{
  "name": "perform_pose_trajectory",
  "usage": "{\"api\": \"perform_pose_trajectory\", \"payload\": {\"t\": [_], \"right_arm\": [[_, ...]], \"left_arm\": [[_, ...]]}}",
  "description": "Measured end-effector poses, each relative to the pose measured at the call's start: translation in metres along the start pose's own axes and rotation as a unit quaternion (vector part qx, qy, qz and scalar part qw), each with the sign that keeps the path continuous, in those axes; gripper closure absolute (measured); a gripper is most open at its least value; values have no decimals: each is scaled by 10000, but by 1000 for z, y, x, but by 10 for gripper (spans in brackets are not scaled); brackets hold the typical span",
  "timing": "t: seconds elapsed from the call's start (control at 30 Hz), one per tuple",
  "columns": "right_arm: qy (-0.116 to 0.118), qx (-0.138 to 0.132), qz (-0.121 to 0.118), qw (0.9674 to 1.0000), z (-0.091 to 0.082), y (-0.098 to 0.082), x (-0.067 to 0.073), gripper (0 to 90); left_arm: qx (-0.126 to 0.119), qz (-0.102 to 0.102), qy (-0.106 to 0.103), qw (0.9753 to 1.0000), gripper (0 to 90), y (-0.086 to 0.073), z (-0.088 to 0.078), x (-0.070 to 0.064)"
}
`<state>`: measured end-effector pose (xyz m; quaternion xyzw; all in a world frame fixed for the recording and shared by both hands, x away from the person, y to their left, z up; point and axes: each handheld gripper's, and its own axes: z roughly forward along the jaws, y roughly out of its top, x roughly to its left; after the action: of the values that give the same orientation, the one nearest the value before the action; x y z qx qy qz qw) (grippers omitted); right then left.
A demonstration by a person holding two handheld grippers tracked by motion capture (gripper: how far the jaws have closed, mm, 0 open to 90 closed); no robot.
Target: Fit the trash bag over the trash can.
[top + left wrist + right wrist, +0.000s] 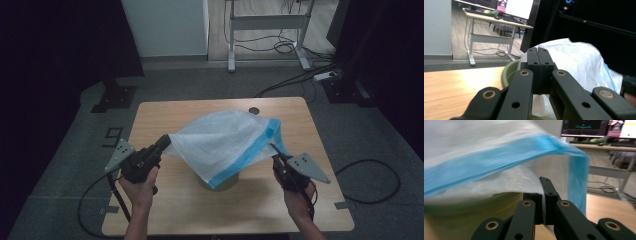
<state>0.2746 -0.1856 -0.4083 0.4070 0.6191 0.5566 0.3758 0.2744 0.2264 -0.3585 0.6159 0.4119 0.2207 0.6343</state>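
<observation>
Bag: thin translucent white plastic, crinkled, bright blue band along open edge. Spread like tent over olive-green round container, near middle of table, toward near edge. Left gripper: jaws fully closed, pinching bag's left corner, film caught between pads. Right gripper: jaws closed on bag's right edge by blue band, white film visible between them. Bag stretched between both grippers, lifted off tabletop.

High view overhead, facing forward-down; gripper views close, sharing bag.
</observation>
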Motion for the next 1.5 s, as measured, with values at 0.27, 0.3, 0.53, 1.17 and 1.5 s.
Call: {"api": "perform_pose_trajectory", "payload": {"t": [0.27,0.3,0.53,1.17,1.5], "right_arm": [[-77,220,40,9997,22,7,-39,880],[-99,249,42,9996,24,4,-41,879],[279,559,76,9980,29,-18,-38,533],[1312,-66,474,9902,-42,-42,-2,207],[1011,76,533,9934,-8,-34,8,428]], "left_arm": [[107,-147,106,9998,896,-13,-13,18],[125,-161,116,9997,896,-15,-14,19],[245,-319,143,9991,891,-32,-11,25],[284,-225,127,9993,872,-41,0,10],[291,-185,67,9994,848,-41,-6,13]]}}
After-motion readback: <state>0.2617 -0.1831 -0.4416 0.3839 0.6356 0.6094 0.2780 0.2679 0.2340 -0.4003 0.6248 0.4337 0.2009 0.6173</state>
